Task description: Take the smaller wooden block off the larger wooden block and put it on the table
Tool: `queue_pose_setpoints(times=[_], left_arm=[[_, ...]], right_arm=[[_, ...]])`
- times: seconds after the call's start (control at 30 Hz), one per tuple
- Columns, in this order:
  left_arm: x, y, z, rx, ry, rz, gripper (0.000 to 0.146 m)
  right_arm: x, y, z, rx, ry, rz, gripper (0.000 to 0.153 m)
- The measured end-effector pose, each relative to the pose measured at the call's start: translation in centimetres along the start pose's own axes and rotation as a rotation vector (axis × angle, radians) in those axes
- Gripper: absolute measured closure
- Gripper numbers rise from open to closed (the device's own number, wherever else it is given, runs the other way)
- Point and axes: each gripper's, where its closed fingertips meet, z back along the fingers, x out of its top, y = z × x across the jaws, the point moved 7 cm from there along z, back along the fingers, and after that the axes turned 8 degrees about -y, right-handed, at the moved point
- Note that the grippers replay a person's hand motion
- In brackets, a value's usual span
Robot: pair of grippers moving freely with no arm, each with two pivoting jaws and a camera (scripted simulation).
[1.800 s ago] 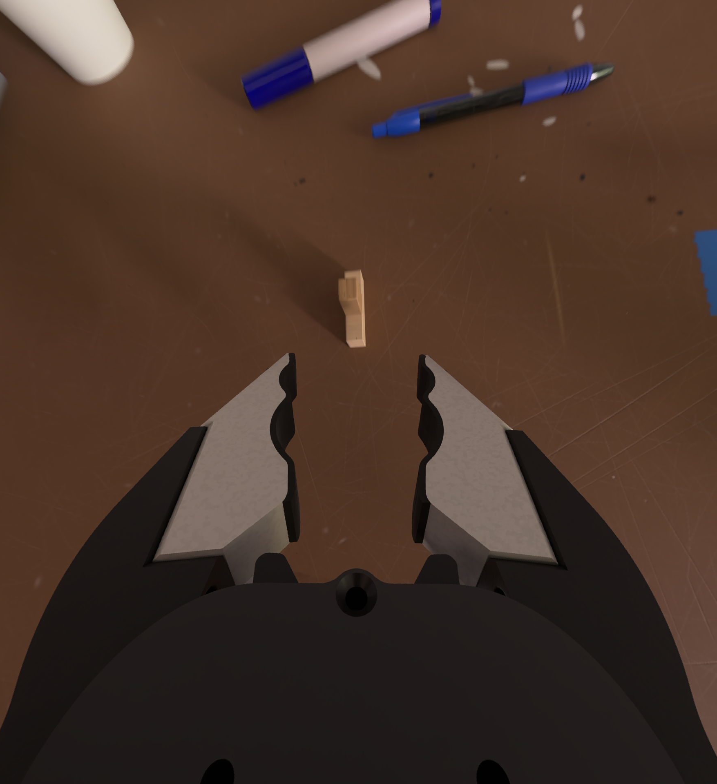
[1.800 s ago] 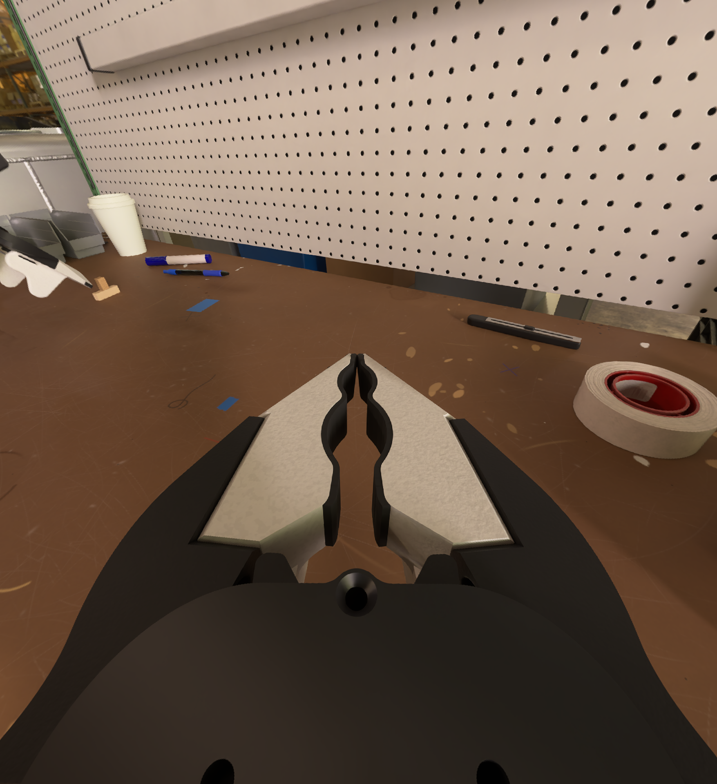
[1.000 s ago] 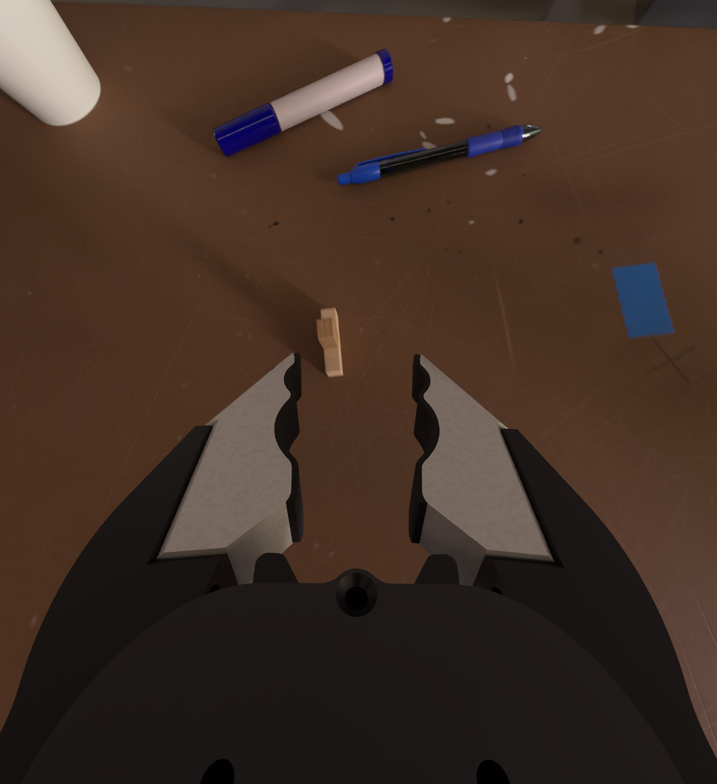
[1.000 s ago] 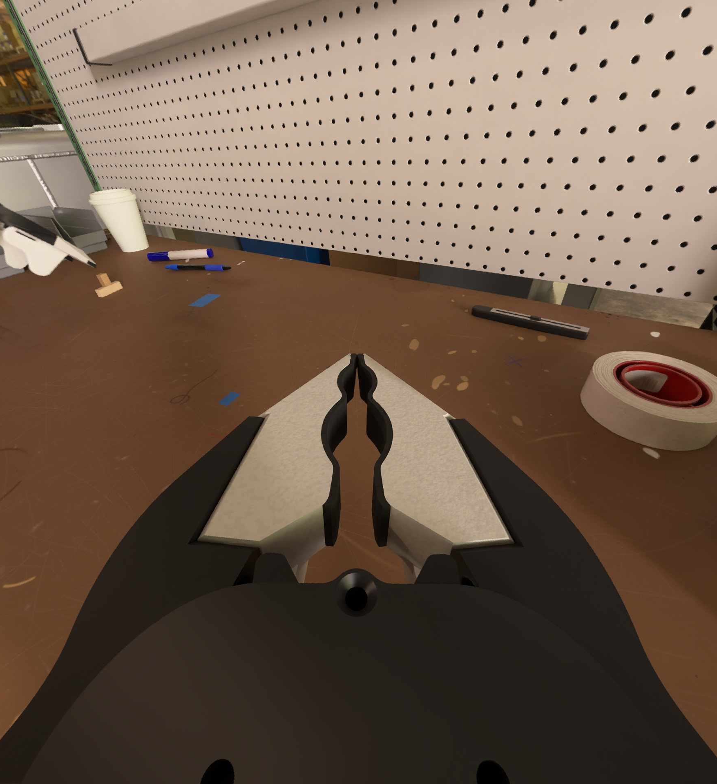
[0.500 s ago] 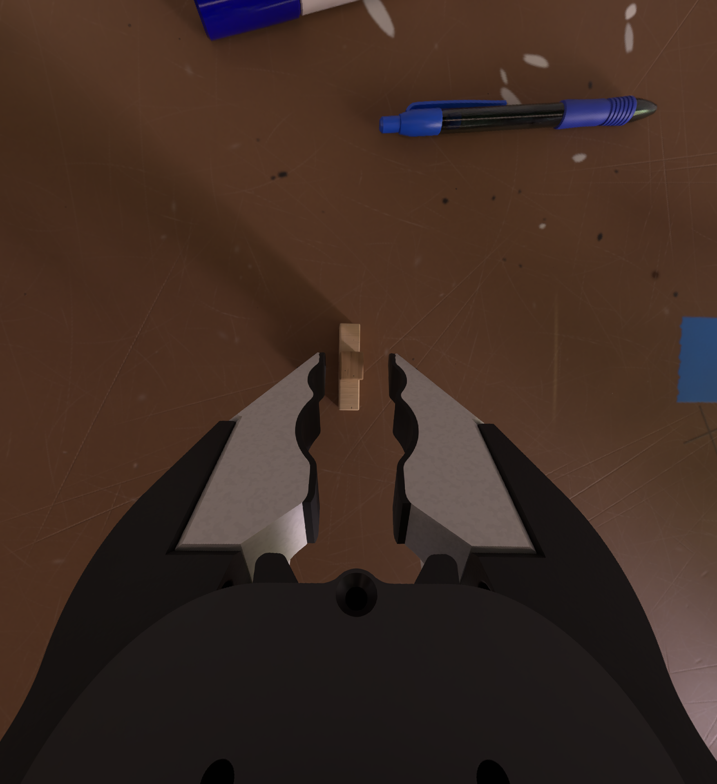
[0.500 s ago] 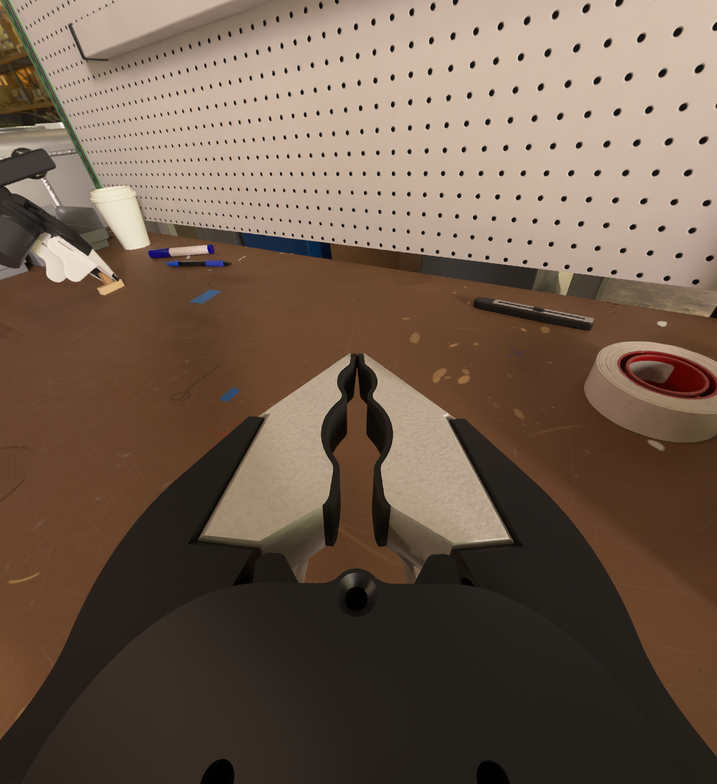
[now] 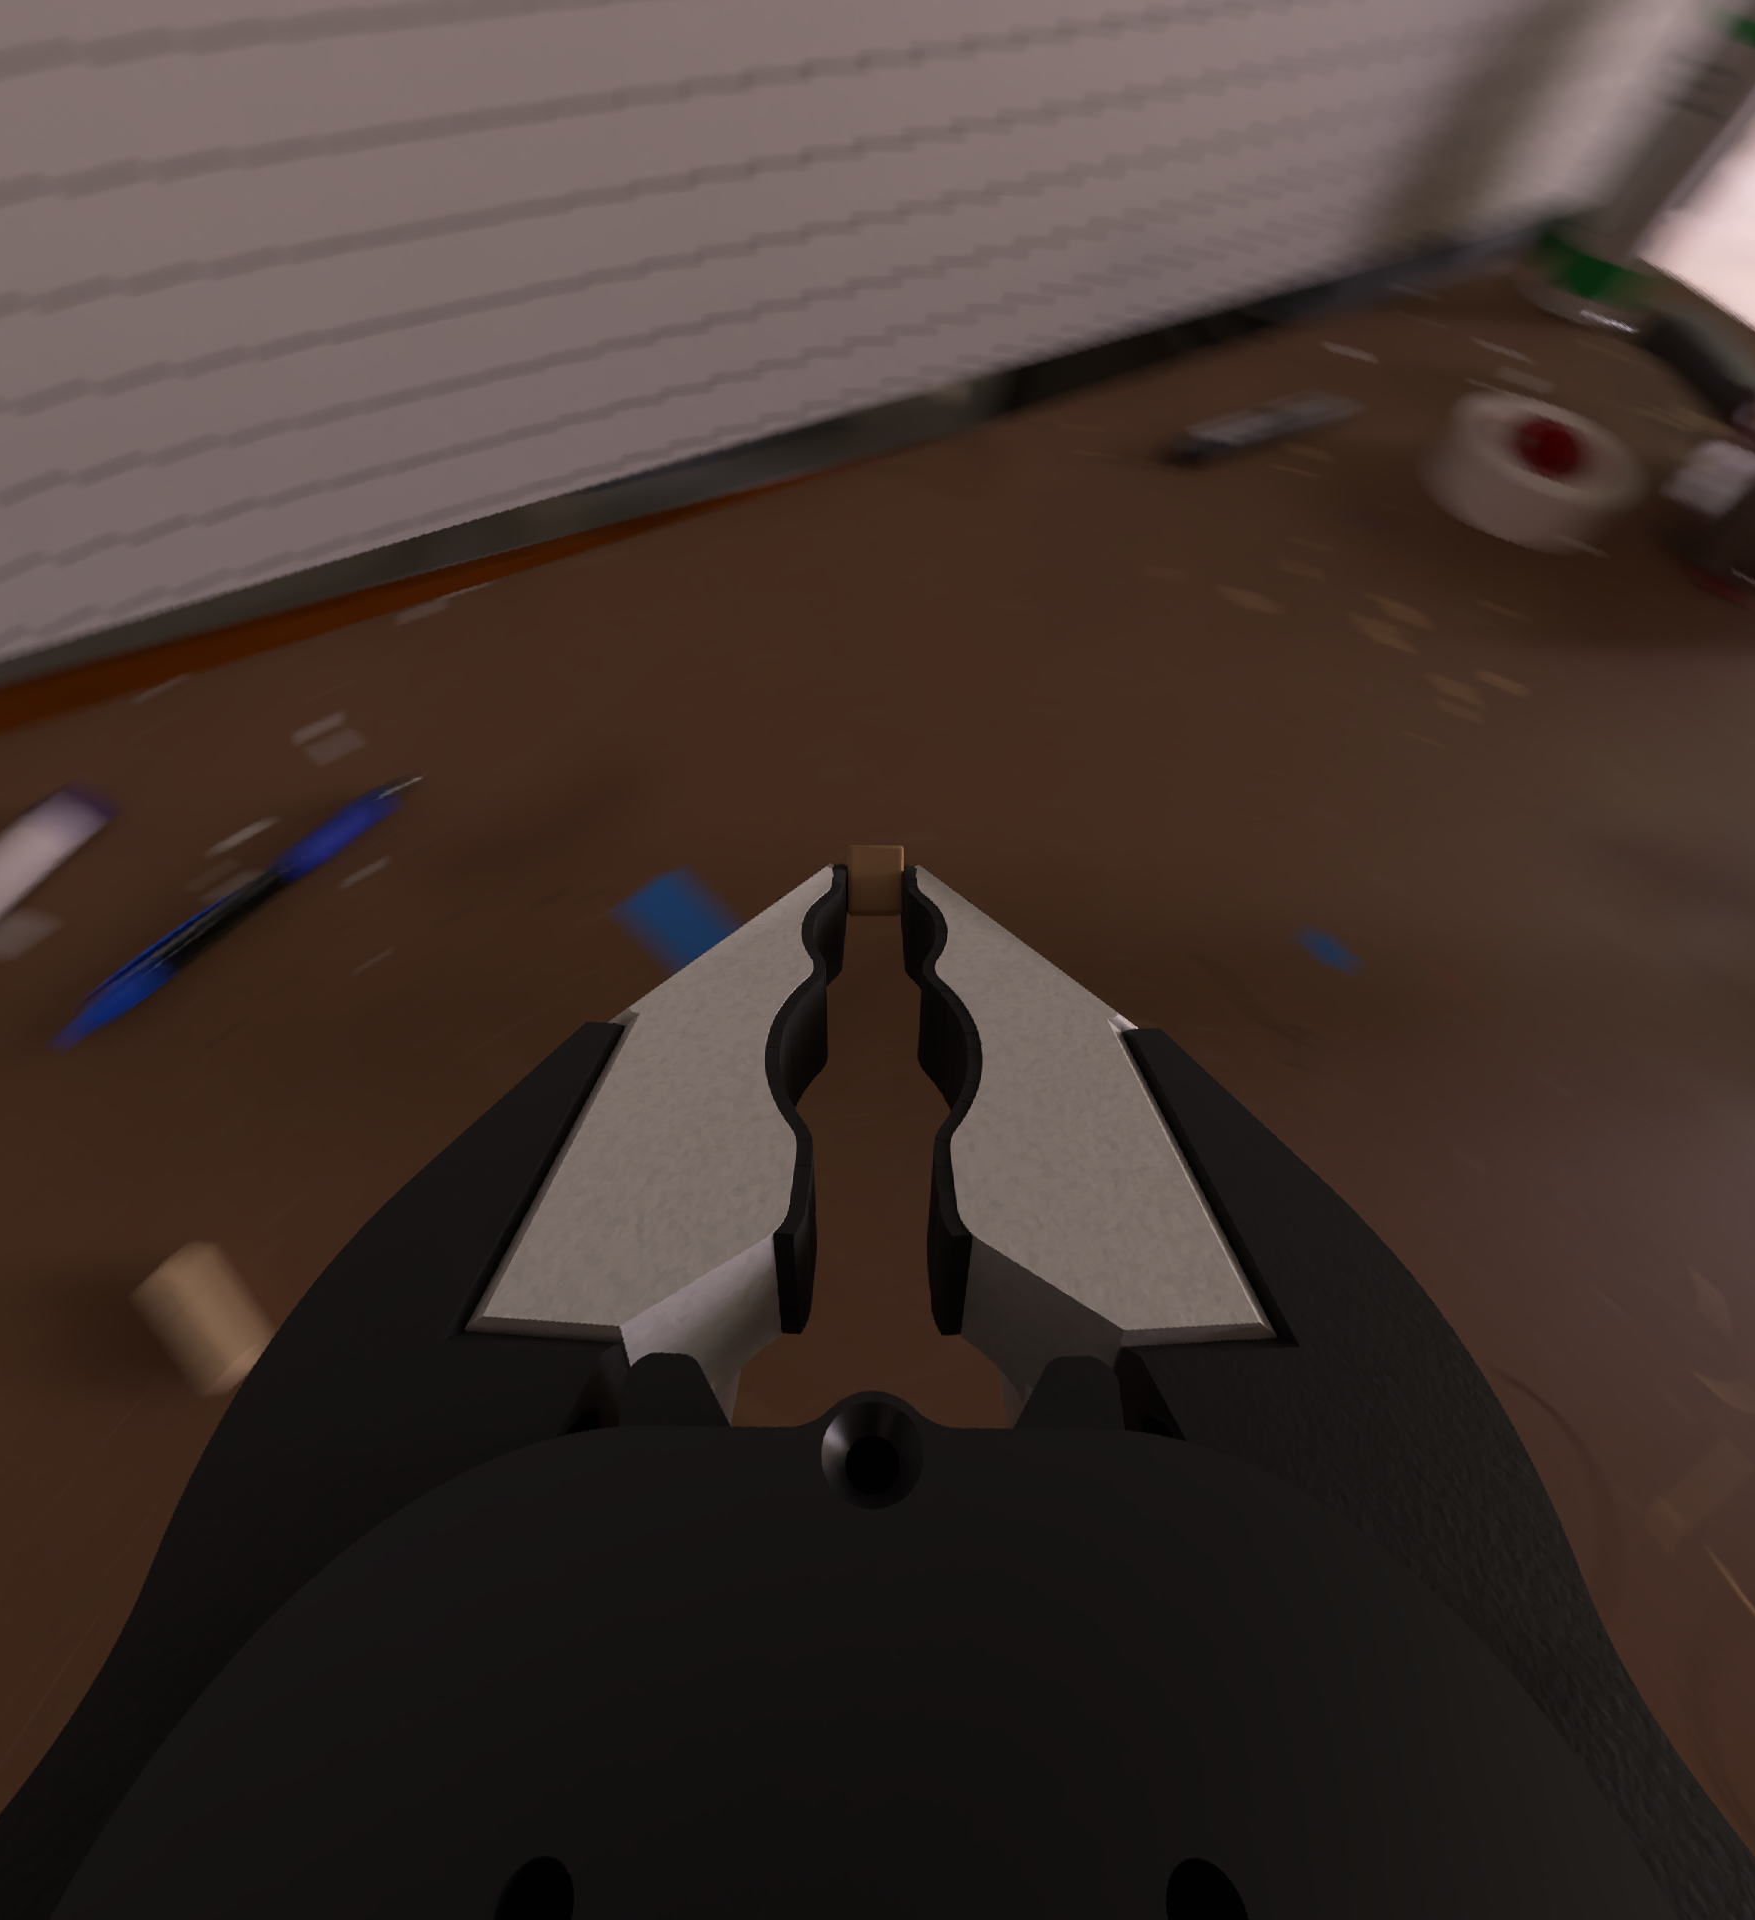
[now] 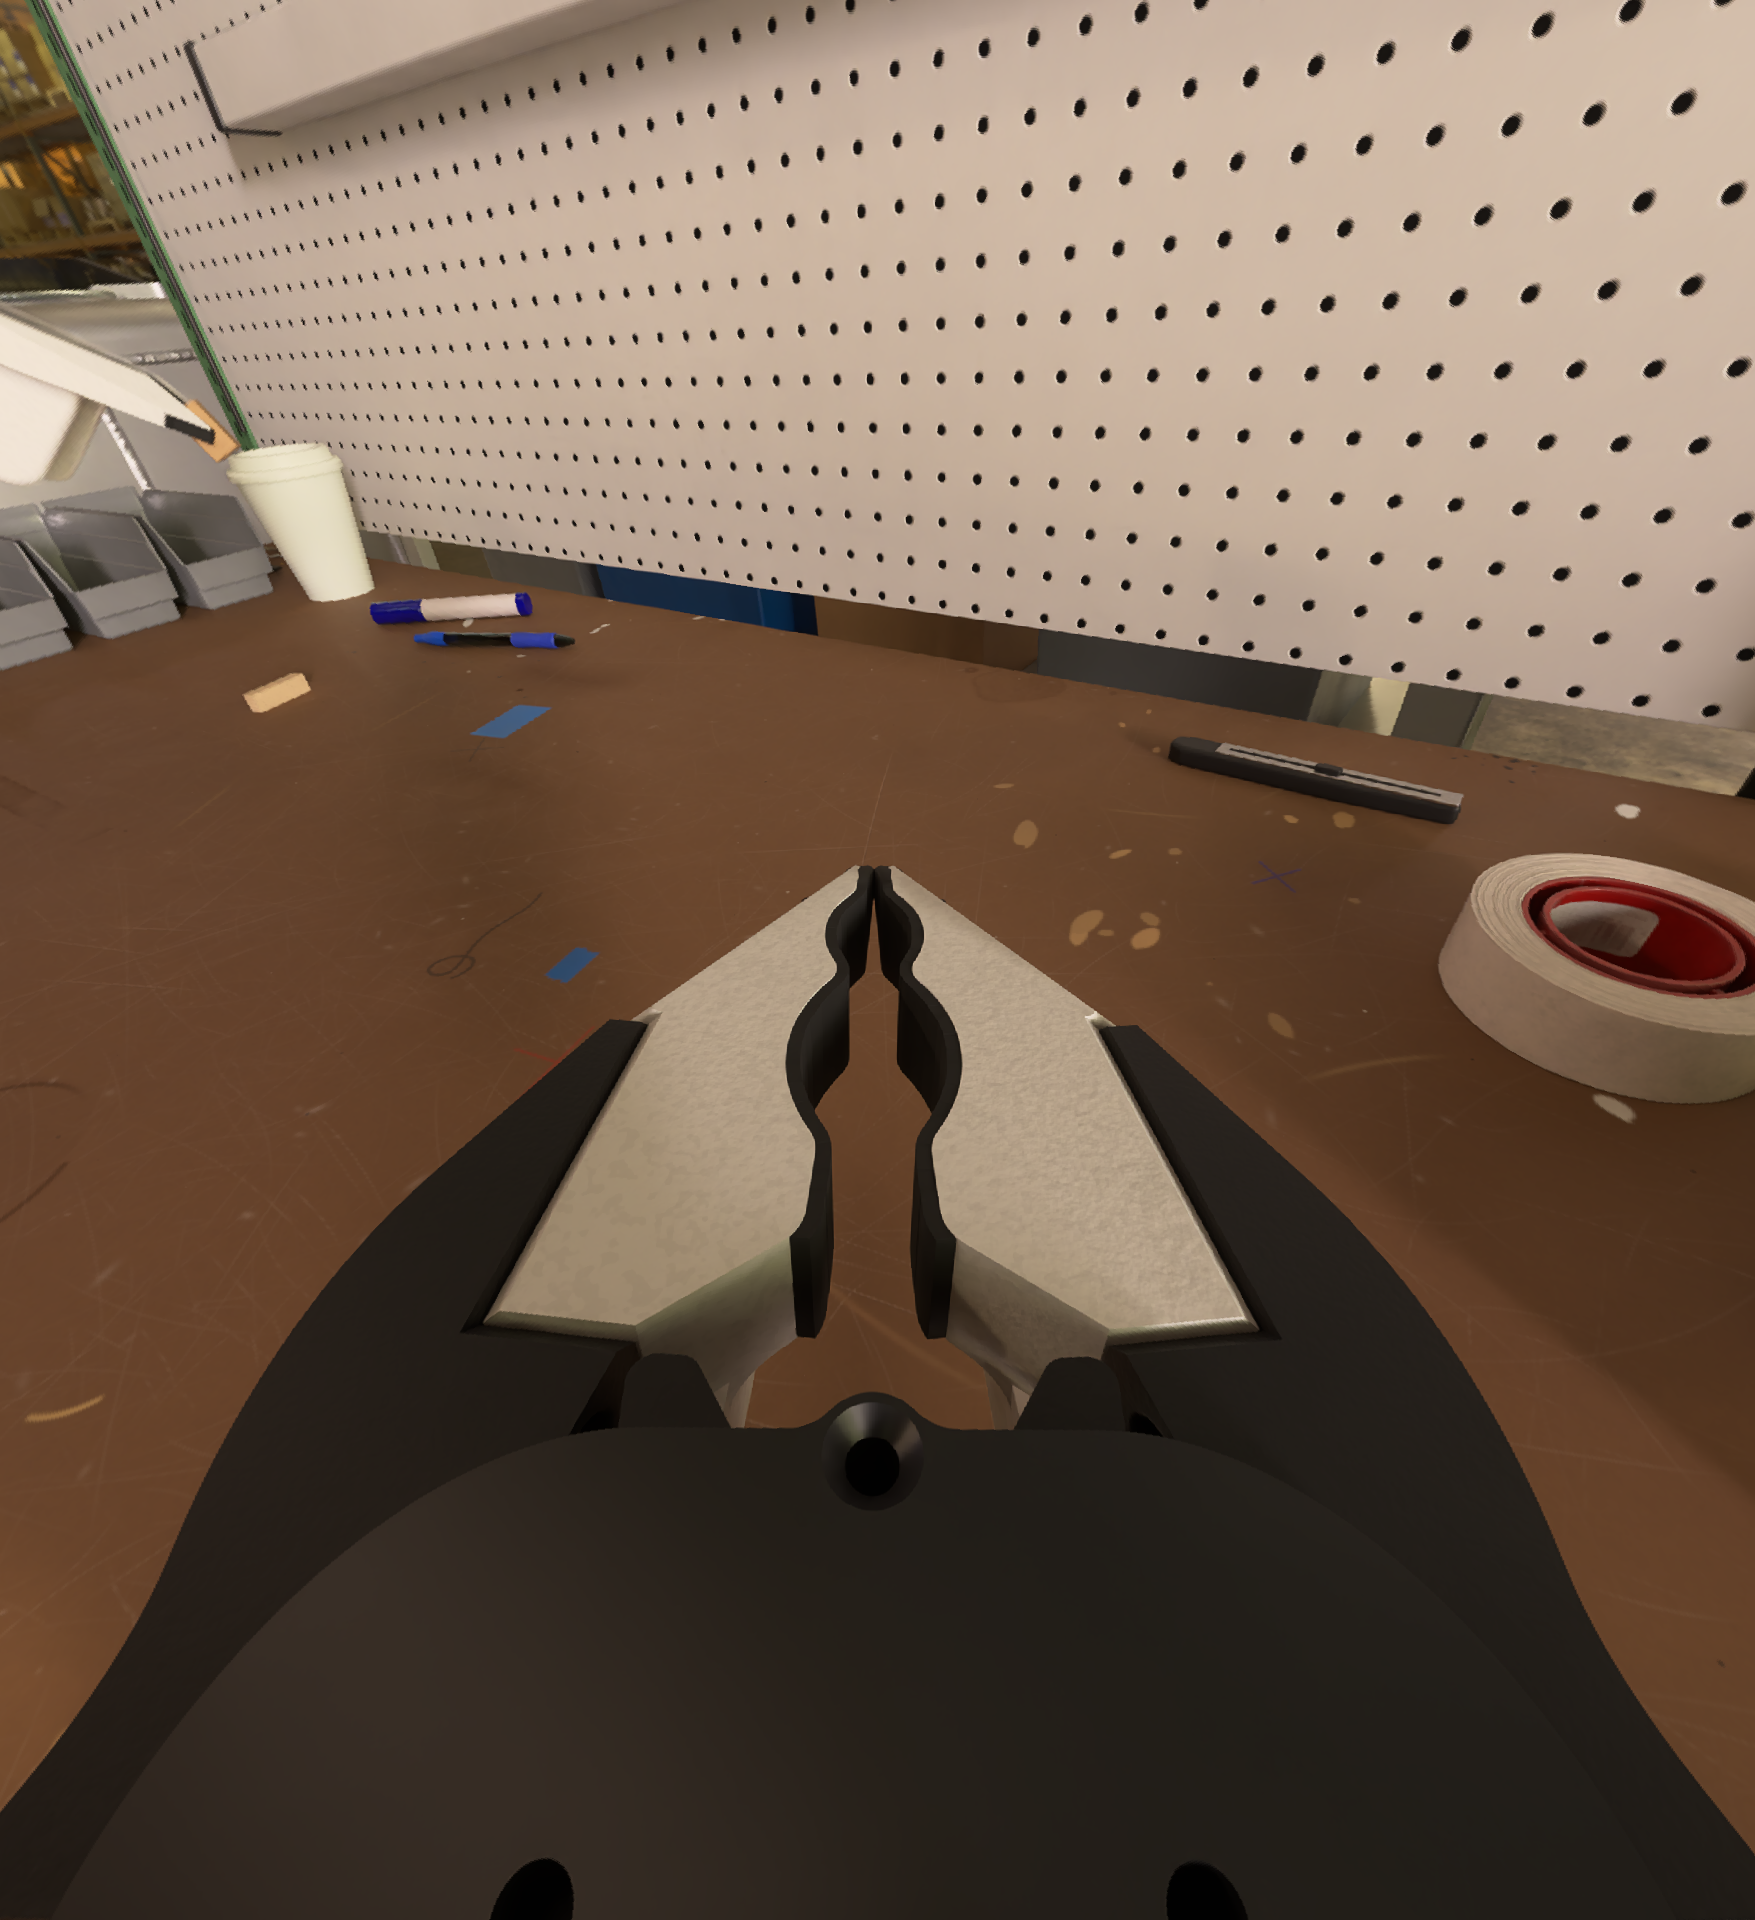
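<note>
My left gripper [image 7: 874, 889] is shut on the smaller wooden block [image 7: 874, 864], a tan cube pinched at the fingertips. The left wrist view is blurred. In the right wrist view the left gripper [image 8: 189, 422] is at the upper left, high above the table, with the small block [image 8: 220, 445] at its tips. The larger wooden block [image 8: 277, 692] lies alone on the brown table [image 8: 229, 935] below it; it also shows blurred in the left wrist view [image 7: 198, 1317]. My right gripper [image 8: 874, 878] is shut and empty, low over the table's middle.
A white cup [image 8: 301, 520], a blue marker [image 8: 452, 608], a blue pen [image 8: 494, 640] and grey bins [image 8: 73, 582] stand at the back left. A tape roll [image 8: 1631, 977] and a black knife [image 8: 1314, 779] lie right. A pegboard wall [image 8: 1060, 312] rises behind.
My left gripper has shut on the smaller block, lifted it off the larger block and swung up fast, now facing along the table. The larger block stays on the table. The right gripper has barely moved.
</note>
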Motion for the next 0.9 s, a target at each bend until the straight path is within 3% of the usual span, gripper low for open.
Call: queue_pose_setpoints(times=[0.17, 0.33, 0.53, 0.8, 0.9], left_arm=[[-0.7, -15.8, -5.6, -0.504, 0.183, -0.322, 0.136], [-4.8, -25.1, -12.8, -0.750, 0.425, -0.547, 0.136], [-7.4, -27.6, -18.3, -0.803, 0.594, -0.627, 0.136], [-8.9, -27.2, -19.5, -0.798, 0.639, -0.647, 0.136], [-8.3, -26.9, -18.8, -0.779, 0.573, -0.626, 0.105]], right_arm=[[0.3, 0.1, 0.1, -0.006, -0.007, 0.032, 0.153], [0.5, -0.2, 0.3, -0.010, -0.010, 0.055, 0.153], [0.4, -0.3, 0.4, -0.002, 0.003, 0.069, 0.153], [-0.3, -0.1, 0.0, 0.018, 0.038, 0.076, 0.153], [-0.4, 0.2, -0.1, 0.042, 0.052, 0.082, 0.153]])
